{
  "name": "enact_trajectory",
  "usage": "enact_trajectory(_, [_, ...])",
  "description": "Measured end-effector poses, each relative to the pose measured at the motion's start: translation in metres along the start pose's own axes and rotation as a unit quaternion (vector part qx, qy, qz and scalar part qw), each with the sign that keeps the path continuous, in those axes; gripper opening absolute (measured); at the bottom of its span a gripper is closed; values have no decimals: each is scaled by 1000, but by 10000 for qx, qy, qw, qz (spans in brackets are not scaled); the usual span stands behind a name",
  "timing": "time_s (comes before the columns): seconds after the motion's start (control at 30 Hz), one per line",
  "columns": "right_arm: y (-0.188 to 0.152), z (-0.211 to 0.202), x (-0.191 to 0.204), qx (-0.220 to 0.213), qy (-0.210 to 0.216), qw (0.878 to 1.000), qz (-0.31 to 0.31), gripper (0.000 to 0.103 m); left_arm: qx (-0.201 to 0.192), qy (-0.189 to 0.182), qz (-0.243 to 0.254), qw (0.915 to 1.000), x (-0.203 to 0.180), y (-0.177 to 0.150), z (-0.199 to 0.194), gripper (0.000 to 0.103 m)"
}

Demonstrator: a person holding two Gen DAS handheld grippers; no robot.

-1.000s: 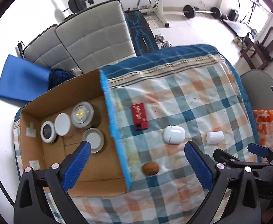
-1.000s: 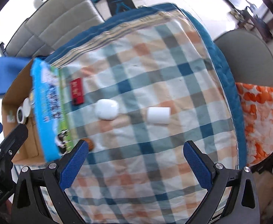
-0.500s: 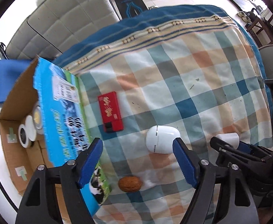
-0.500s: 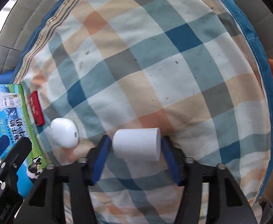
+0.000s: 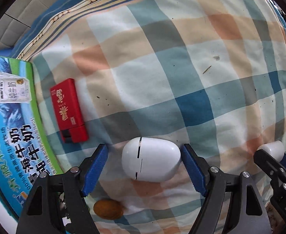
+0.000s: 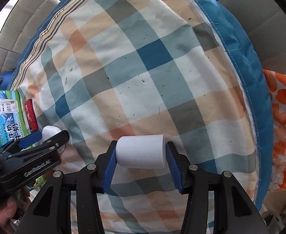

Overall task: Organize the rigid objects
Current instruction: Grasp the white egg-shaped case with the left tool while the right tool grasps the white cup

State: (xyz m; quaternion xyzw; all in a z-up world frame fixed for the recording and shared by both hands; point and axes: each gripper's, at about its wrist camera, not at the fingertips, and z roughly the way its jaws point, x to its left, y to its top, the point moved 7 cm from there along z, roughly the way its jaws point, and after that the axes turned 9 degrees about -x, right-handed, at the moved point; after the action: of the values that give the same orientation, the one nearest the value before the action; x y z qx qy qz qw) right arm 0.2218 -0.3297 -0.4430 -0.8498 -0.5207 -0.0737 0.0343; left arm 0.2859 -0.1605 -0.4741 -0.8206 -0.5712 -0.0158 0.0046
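In the left wrist view, the left gripper (image 5: 144,165) is straddling a white egg-shaped case (image 5: 151,159) that is lying on the checked cloth (image 5: 162,74). Its blue-padded fingers (image 5: 96,167) are sitting spread on either side of the case; a gap is showing on the left side, while the right pad is sitting just beside the shell, so it is not clamping the case. A red box (image 5: 68,110) is lying just beyond and to the left of the case, close to the printed carton wall (image 5: 12,126) at the left edge. A brown walnut-like object (image 5: 108,209) is resting on the cloth under the left finger. At the far right, the right gripper (image 5: 275,158) is showing with a white cylinder (image 5: 272,149) at its tip.

In the right wrist view, the right gripper (image 6: 141,152) is clamping the white cylinder (image 6: 141,151), which is lying on its side with a blue pad pressing against each flat end. The cloth is lying under it. To the left, the left gripper (image 6: 45,136) is reaching over the white case (image 6: 49,131), with the red box (image 6: 30,115) and the carton wall (image 6: 8,120) beyond.
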Motion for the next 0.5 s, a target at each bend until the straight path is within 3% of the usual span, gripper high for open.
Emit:
enact_trajectory(0.07, [-1,2,1,34,20,10000,0,51,-56,-197,-80,9998,-2,0,-2,56])
enact_trajectory(0.1, [-1,3,2,44,29,10000,1,51,-96,-153,-31,9998,-4,1,-5,54])
enact_trajectory(0.5, [-9,5,27,43,96,9998,-165,51,-462,-201,-9,9987,-10,-17,-35,54])
